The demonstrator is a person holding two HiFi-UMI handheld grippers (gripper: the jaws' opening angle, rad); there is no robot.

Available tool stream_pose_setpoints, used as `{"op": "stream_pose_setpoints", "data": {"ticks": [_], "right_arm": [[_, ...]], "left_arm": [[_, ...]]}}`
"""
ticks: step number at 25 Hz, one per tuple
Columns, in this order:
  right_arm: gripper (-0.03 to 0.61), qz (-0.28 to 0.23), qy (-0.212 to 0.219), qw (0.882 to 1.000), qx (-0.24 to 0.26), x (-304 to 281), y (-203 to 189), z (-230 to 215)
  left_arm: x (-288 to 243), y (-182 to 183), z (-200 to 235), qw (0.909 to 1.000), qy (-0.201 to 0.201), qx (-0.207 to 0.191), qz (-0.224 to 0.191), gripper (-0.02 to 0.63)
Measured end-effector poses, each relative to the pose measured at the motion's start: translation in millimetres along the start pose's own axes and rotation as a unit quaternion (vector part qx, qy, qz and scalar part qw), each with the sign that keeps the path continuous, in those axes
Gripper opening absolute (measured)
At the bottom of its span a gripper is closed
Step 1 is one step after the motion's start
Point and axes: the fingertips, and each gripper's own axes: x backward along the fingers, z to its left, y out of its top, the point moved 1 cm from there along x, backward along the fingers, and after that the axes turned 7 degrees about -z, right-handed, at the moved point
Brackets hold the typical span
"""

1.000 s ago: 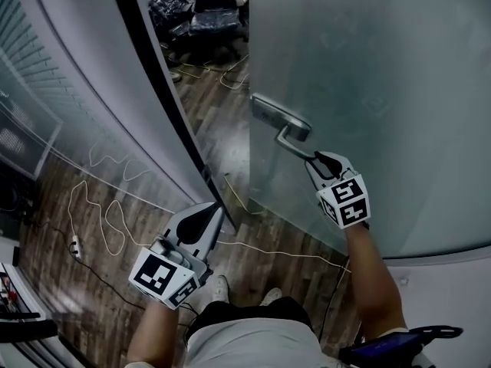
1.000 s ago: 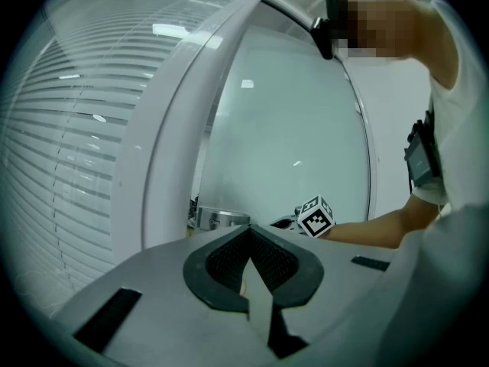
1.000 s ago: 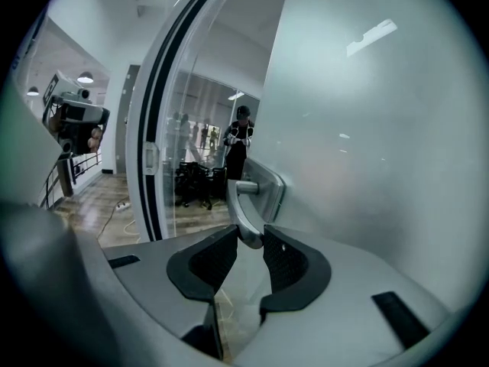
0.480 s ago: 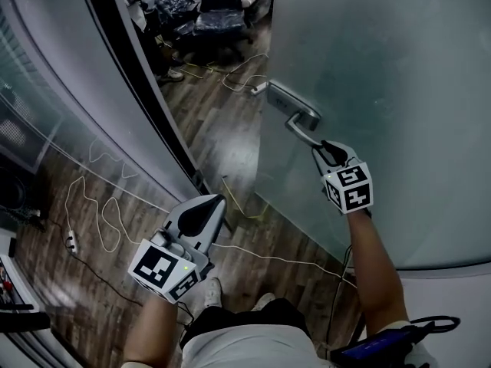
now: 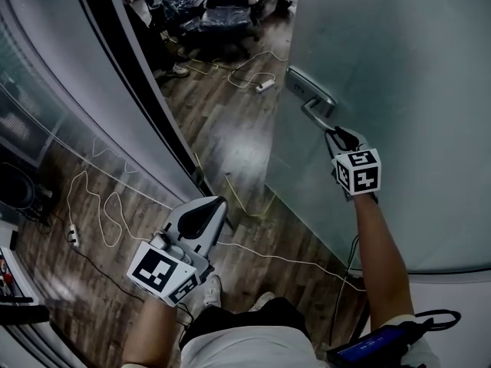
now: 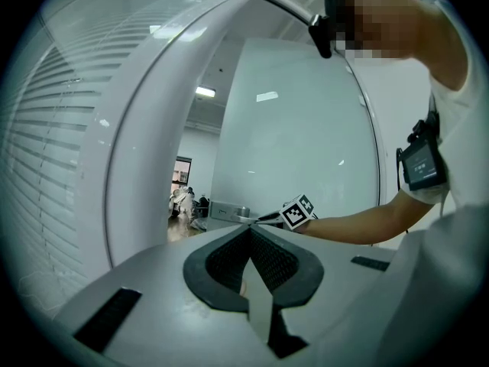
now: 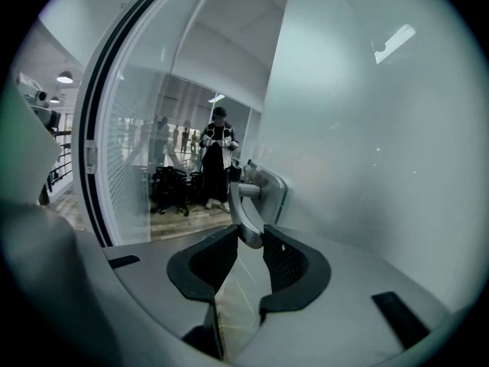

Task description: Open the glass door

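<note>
1. Head view: The right gripper (image 5: 335, 135) is closed on the free end of the handle (image 5: 316, 117). Holding it there, at the point farthest from the hinges, probably gives the arm the most leverage on the door (image 5: 399, 90). The door stands ajar at the right, its edge well apart from the dark frame (image 5: 130, 75), with floor (image 5: 230, 129) showing in the gap. The left gripper (image 5: 215, 207) hangs low near the person's body. It touches nothing and seems to be kept out of the door's way.

2. Left gripper view: Its pads meet with nothing between them, so this tool is idle. It points level toward the door, and the other tool's marker cube (image 6: 299, 211) shows beyond it at the handle.

3. Right gripper view: Both pads press on the curved metal end of the handle, one on each side, just below its bend. The grip looks firm enough to guide the door without slipping. The gap is wide enough to show a person (image 7: 217, 155) and chairs (image 7: 170, 182) in the room beyond, so I judge the opening well begun but not finished.
</note>
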Motion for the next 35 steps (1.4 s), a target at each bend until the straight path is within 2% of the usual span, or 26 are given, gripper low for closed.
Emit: {"op": "stream_pose_setpoints", "data": {"ticks": [5, 10, 12, 14, 17, 23, 31, 35], "right_arm": [[0.106, -0.013, -0.031, 0.999, 0.0, 3, -3, -27], [0.104, -0.051, -0.052, 0.997, -0.029, 35, 14, -21], [0.091, -0.067, -0.051, 0.996, -0.031, 52, 29, -12], [0.042, -0.084, -0.052, 0.995, -0.032, 71, 44, -2], [0.005, -0.105, -0.056, 0.993, -0.025, 100, 62, 18], [0.003, -0.132, -0.066, 0.989, -0.026, 155, 92, 76], [0.003, -0.15, -0.114, 0.982, -0.034, 243, 111, 158], [0.003, -0.172, -0.117, 0.977, -0.045, 277, 118, 197]], "left_arm": [[-4, 0, -3, 1.0, -0.001, -0.004, 0.003, 0.0], [2, -2, 4, 0.9999, -0.017, -0.004, -0.001, 0.0], [1, 3, 4, 0.9996, -0.026, -0.004, -0.004, 0.0], [0, 9, 1, 0.9993, -0.036, -0.006, -0.009, 0.0], [2, 15, -4, 0.9983, -0.056, -0.012, -0.015, 0.001], [22, 29, -4, 0.9943, -0.1, -0.02, -0.031, 0.0], [60, 37, -10, 0.9839, -0.172, -0.028, -0.039, 0.0], [76, 39, -12, 0.9812, -0.187, -0.029, -0.039, 0.0]]}}
